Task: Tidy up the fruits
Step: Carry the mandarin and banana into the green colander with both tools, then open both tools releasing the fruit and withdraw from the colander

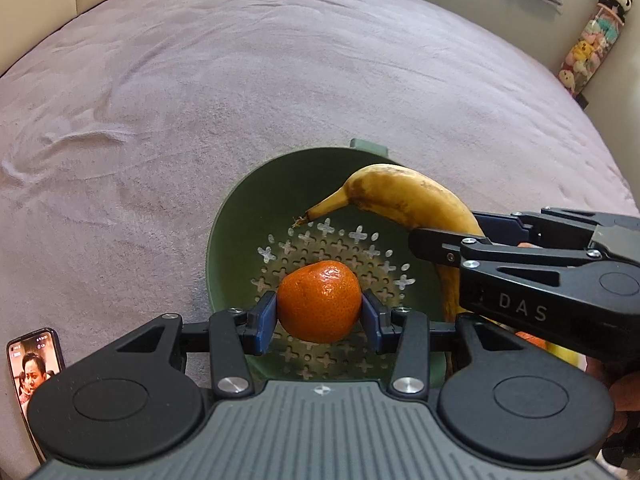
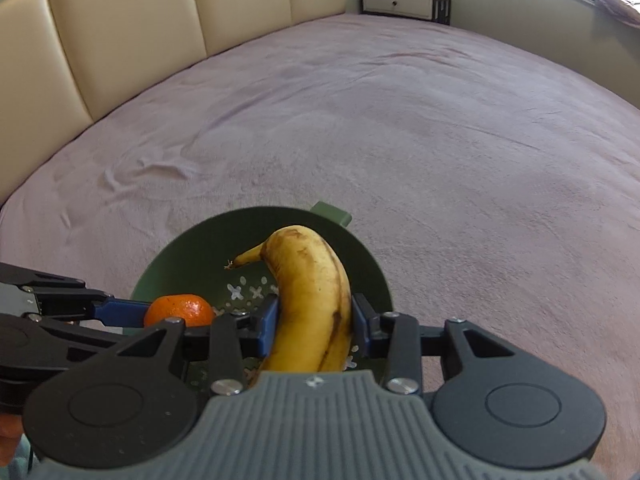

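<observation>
Mauve bedspread point(image 1: 280, 80) covers a wide bed, padded cream headboard point(image 2: 120, 32) behind. Far left, a phone point(image 1: 34, 364) lies on the cover, screen lit. Green colander point(image 1: 236, 216) sits mid-bed. Left gripper point(image 1: 319, 316) clamps a mandarin point(image 1: 318, 300) between its blue pads, above the colander's perforated floor. To its right, the right gripper point(image 2: 314, 320) is clenched on a spotted banana point(image 2: 308, 296), held over the colander, stem pointing left. Plush toys point(image 1: 592, 36) stand stacked in the far right corner.

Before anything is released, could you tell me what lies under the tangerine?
Under the tangerine is the green colander's perforated floor, seemingly bare; the patch directly beneath is hidden by the fruit.
</observation>
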Tool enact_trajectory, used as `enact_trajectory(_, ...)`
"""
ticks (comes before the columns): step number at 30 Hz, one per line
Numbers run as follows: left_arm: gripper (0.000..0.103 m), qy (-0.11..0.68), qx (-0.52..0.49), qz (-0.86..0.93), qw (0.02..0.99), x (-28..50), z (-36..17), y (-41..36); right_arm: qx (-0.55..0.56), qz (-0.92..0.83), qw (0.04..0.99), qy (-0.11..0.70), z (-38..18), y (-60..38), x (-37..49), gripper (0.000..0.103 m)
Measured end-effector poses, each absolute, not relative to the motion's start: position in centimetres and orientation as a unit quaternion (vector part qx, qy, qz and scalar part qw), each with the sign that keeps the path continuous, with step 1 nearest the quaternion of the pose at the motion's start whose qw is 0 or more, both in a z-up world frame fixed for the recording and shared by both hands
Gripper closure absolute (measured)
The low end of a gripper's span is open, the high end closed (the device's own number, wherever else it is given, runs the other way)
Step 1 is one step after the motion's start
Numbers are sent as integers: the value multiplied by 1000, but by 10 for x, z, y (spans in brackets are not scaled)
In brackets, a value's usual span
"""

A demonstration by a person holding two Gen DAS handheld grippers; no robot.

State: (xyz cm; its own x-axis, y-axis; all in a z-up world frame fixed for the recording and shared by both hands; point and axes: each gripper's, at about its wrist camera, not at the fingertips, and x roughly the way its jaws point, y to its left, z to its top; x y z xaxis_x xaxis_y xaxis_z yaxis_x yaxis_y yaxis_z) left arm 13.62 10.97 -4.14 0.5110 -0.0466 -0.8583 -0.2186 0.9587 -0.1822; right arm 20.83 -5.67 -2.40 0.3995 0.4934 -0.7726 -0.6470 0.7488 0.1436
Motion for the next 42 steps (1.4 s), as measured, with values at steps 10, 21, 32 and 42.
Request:
enact_trajectory(10,53,528,-118,53,839,149,-65,105,-114,363,800,464,-56,-42,230,67)
enact_trajectory(21,53,542,-35,38,839,158,-74,81,-187,375,782,462,-70,-21,231,67)
enact_trajectory(32,51,547,4,38,836,159,-81,72,-218,386,763,470,-73,-13,232,66)
enact_trajectory(42,47,545,-3,38,838,158,-81,75,-196,383,765,480,-65,-21,237,64)
